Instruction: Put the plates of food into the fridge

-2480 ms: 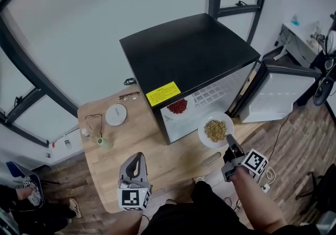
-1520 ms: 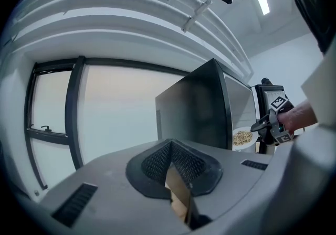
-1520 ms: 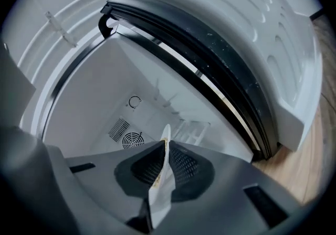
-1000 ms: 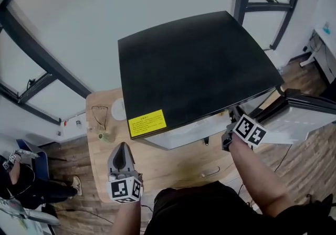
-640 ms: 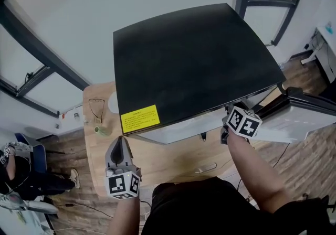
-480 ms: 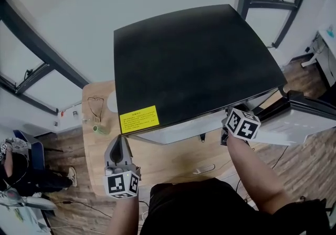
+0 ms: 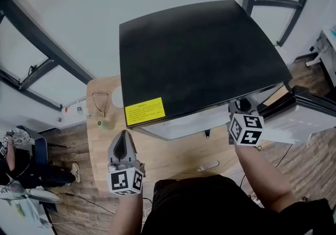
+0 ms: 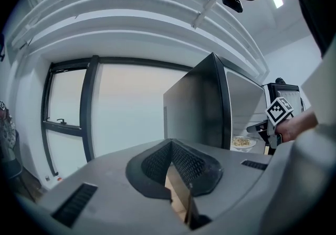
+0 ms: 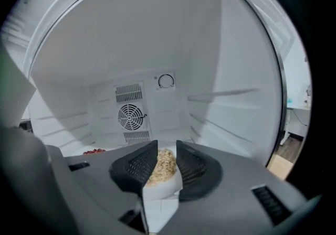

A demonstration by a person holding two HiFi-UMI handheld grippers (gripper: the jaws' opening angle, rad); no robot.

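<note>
Opening right gripper fingers straddle the plate.

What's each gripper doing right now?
Left gripper: closed, empty.
Right gripper: open, jaws just been opening, plate between them, not gripped.

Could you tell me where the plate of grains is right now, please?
In the right gripper view, the plate is inside the fridge, between the right gripper's jaws, which have just been opening; the red food lies to its left.
</note>
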